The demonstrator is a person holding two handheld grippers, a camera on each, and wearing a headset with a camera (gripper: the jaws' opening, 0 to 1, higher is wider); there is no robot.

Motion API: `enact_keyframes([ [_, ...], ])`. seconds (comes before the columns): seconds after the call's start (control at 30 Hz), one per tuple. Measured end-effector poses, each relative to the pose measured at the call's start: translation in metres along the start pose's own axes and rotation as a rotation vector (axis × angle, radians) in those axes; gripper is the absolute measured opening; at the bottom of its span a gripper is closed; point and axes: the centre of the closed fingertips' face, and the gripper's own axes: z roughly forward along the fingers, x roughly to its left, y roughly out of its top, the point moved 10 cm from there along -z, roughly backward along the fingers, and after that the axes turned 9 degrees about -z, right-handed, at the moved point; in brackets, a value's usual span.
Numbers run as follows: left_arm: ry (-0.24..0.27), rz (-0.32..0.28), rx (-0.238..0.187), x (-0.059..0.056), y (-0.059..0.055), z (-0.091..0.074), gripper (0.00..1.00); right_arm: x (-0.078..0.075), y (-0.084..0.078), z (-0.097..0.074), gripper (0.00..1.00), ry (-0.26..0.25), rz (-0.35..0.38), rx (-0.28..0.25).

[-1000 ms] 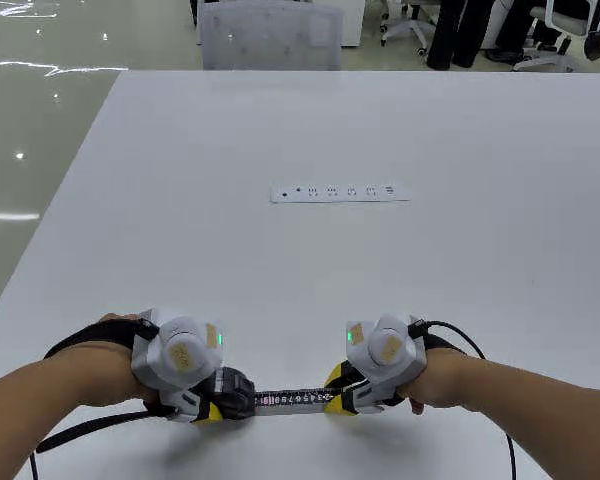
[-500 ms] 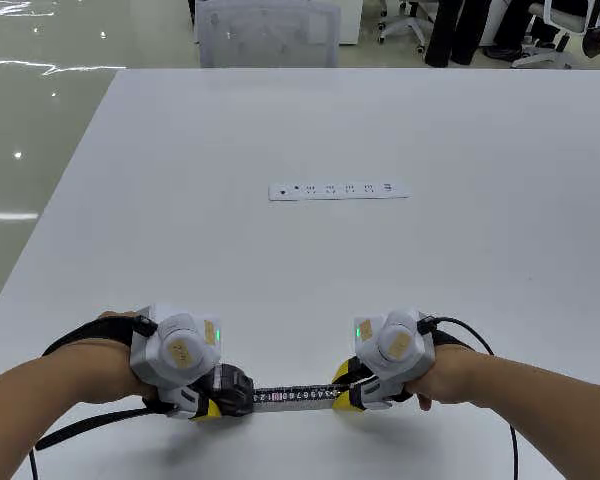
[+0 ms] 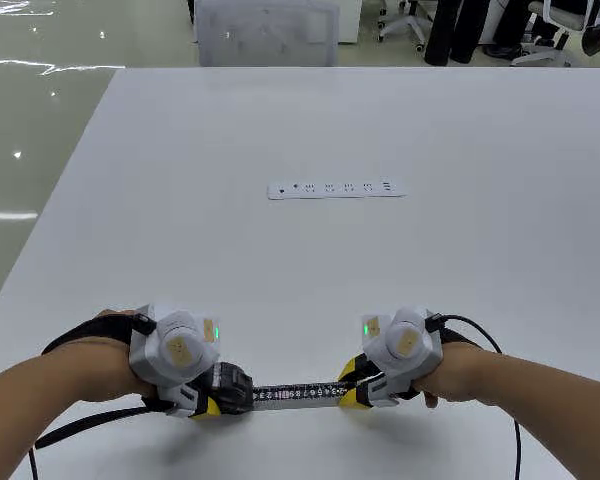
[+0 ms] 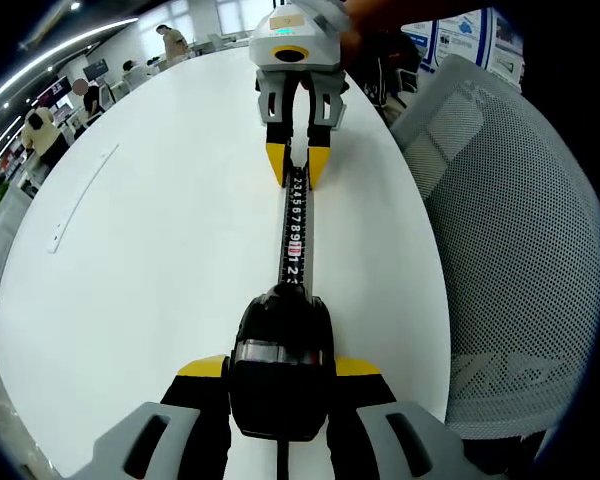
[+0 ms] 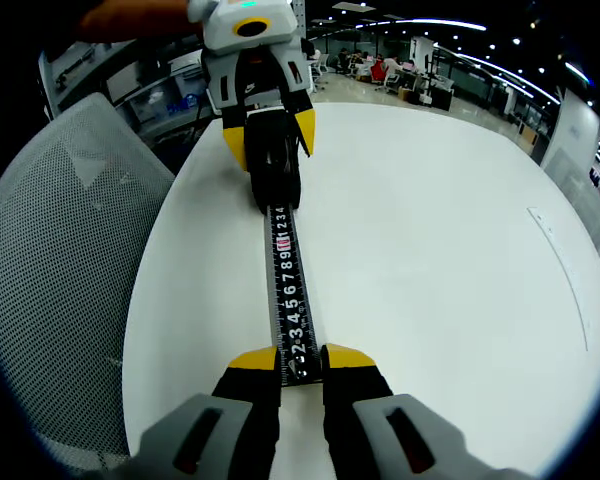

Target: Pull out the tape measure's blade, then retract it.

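Right gripper (image 3: 352, 384) shifted outward, pinching blade (image 3: 298, 392) tip, more exposed; left gripper (image 3: 206, 403) clamps tape measure case (image 3: 232, 388).

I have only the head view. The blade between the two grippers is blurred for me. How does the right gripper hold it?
Observer: The right gripper has its yellow-tipped jaws shut on the very end of the white numbered blade.
Operator: And the other end?
Observer: The left gripper clamps the black plastic tape measure case by both sides.
Operator: Is something near the table edge?
Observer: A grey mesh chair stands close against the white table's edge, beside the blade.
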Motion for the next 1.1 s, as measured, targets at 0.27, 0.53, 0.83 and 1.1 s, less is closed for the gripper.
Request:
enact_keyframes([
  [0.27,0.002,-0.001,-0.001,0.000,0.000,0.000,0.34,-0.001,-0.006,-0.003,0.14,-0.004,0.007,0.002],
  [0.53,0.004,-0.003,-0.005,0.000,0.000,0.000,0.33,0.000,-0.010,-0.007,0.14,-0.003,0.015,0.003],
  [0.83,0.005,-0.004,-0.006,0.001,0.000,0.000,0.33,0.000,-0.013,-0.009,0.14,-0.006,0.015,0.005],
  [1.1,0.006,-0.009,-0.009,0.000,-0.001,0.000,0.33,0.000,-0.016,-0.012,0.14,-0.004,0.014,0.007],
])
